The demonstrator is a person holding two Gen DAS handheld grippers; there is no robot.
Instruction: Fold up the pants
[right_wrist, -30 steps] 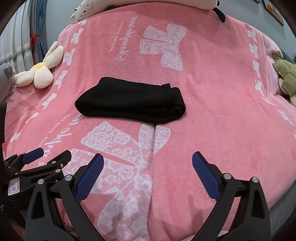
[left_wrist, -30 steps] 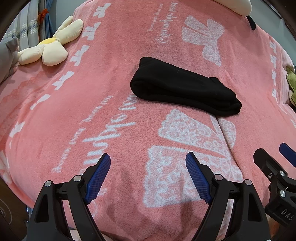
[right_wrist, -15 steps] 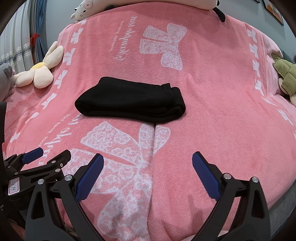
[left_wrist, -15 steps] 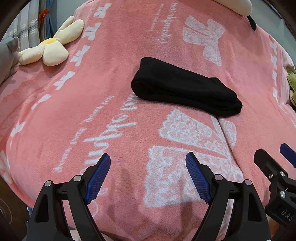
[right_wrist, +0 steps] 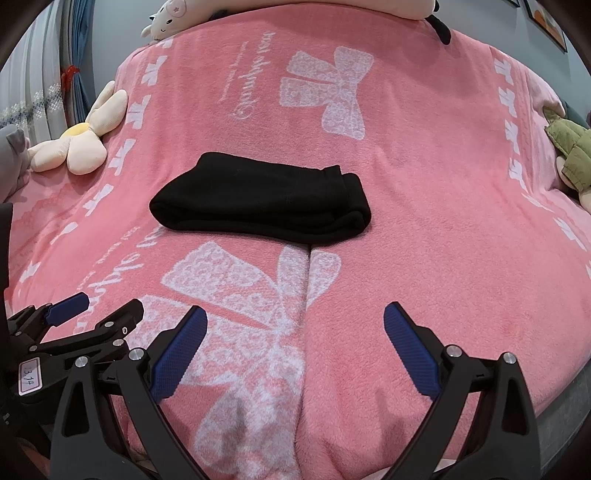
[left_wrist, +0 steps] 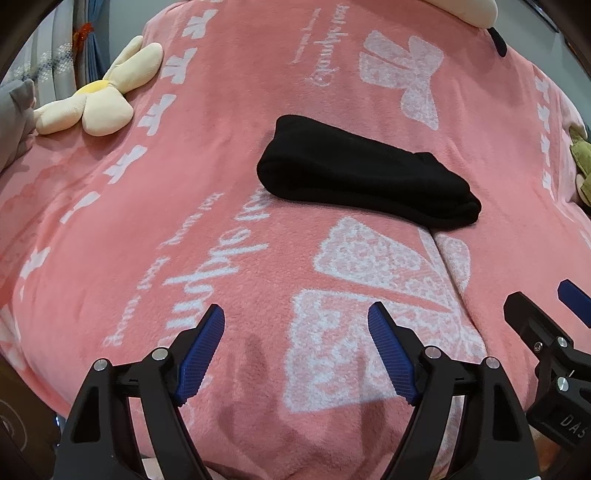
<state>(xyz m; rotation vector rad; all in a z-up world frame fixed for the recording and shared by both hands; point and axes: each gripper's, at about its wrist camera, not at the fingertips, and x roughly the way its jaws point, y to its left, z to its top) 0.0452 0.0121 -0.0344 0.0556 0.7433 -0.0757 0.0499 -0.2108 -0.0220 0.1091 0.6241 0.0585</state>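
The black pants (left_wrist: 365,173) lie folded into a compact bundle in the middle of the pink blanket (left_wrist: 184,184); they also show in the right wrist view (right_wrist: 262,199). My left gripper (left_wrist: 295,325) is open and empty, low near the bed's front edge, well short of the pants. My right gripper (right_wrist: 295,325) is open and empty too, beside the left one. The right gripper shows at the right edge of the left wrist view (left_wrist: 546,317), and the left gripper at the left edge of the right wrist view (right_wrist: 92,314).
A cream flower plush (left_wrist: 92,103) lies at the left of the bed, also in the right wrist view (right_wrist: 77,144). A white plush (right_wrist: 170,20) sits at the far end. A green plush (right_wrist: 569,158) lies at the right edge. Curtains (right_wrist: 44,74) hang at the left.
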